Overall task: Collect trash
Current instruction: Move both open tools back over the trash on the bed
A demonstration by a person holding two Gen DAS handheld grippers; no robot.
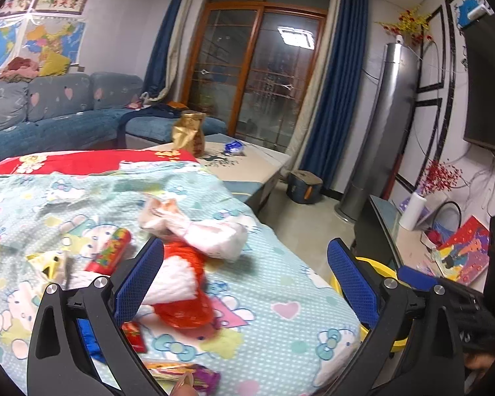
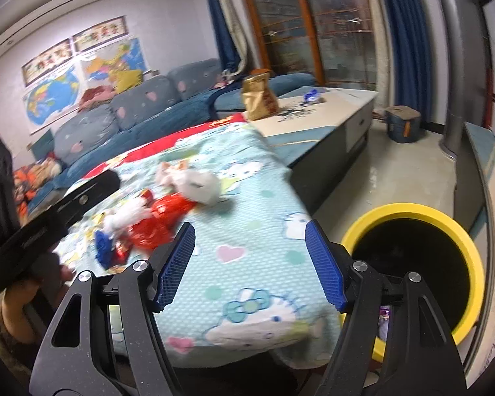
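Scattered wrappers (image 1: 181, 297), cartoon-print cloth (image 1: 280, 297), yellow-rimmed bin (image 2: 472, 250)

The yellow bin (image 1: 384, 265) sits mostly hidden behind the left claw (image 1: 244, 283).

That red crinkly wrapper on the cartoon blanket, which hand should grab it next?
Probably the left. The left gripper is open, and the red wrapper lies just beside its left-side finger. The right gripper is open too, but over bare blanket, nearer the yellow bin, with the wrapper farther off.
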